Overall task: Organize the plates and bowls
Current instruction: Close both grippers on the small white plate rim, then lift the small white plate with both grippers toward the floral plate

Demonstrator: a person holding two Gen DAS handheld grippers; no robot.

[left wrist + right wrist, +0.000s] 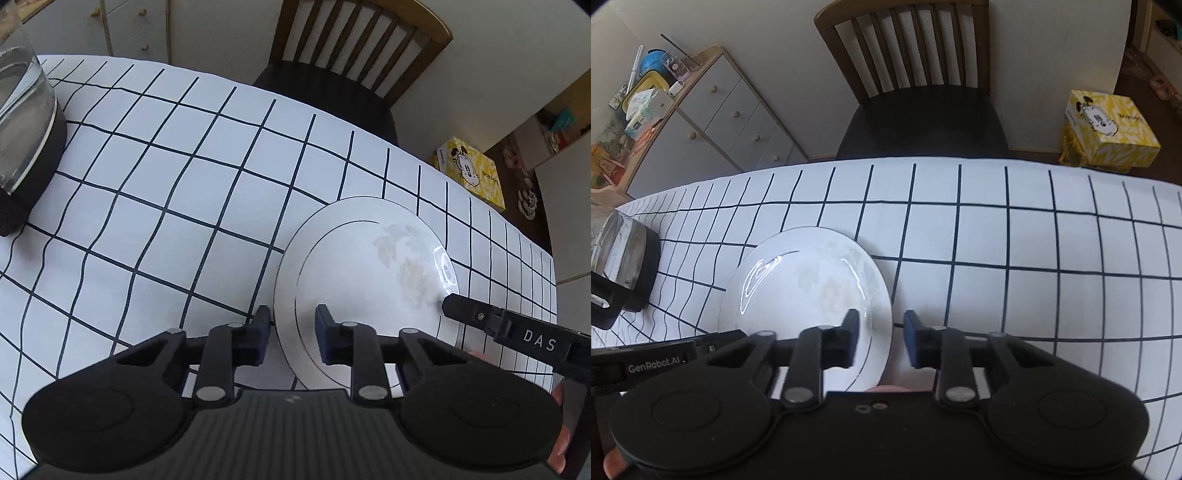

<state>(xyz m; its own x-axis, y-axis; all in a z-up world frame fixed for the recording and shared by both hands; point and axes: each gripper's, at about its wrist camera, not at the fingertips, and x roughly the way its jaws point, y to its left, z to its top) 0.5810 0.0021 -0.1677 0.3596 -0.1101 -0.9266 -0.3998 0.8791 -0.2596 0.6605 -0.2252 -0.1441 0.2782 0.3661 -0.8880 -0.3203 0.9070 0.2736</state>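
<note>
A desk (184, 177) covered by a white cloth with a black grid fills most of both views; its far edge runs behind the plate, and a wooden slatted chair (908, 74) with a dark seat is tucked against that edge at twelve o'clock; in the right wrist view the cloth lies bare from the plate round to three o'clock, and in the left wrist view it lies bare from the plate to the glass jug at ten o'clock. A white drawer cabinet (727, 122) stands beyond the desk at ten o'clock in the right wrist view, with clutter on top; a yellow box (1108, 129) sits on the floor past the desk's far edge at two o'clock. The glass jug (26, 122) on a black base stands near the desk's left side, well apart from the plate.

The plate (365, 273), white with a thin dark rim line and a faint leaf pattern, lies flat on the cloth between the two claws. The left claw (291, 325) straddles the plate's left rim at nine o'clock, one blue pad outside the edge and one over the plate; the jaws stand narrow, yet whether the pads press the rim I cannot tell. The right claw (881, 330) straddles the opposite rim at three o'clock in the same way, jaws narrow, contact likewise unclear; its black tip reaches the plate's edge in the left wrist view. Fingertips (557, 458) show at that view's lower right corner.
</note>
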